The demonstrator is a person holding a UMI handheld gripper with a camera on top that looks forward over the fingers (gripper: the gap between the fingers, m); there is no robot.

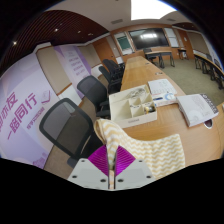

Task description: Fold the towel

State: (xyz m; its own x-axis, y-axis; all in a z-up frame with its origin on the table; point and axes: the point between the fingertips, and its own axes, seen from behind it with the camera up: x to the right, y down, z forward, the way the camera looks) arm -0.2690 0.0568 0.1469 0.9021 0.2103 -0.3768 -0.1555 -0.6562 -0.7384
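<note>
A cream waffle-knit towel (150, 148) lies on the wooden table (185, 125), with one corner lifted and drawn back to my gripper (111, 160). My two fingers, with magenta pads (98, 158), are pressed together on that towel corner, and the cloth rises between them and spreads out ahead and to the right. The rest of the towel drapes down onto the table toward the near edge.
A white tray (132, 106) with small items stands just beyond the towel. White boxes and papers (198, 107) lie farther right. Black office chairs (68, 125) line the table's left side. A purple-and-white banner (25, 115) stands at the left wall.
</note>
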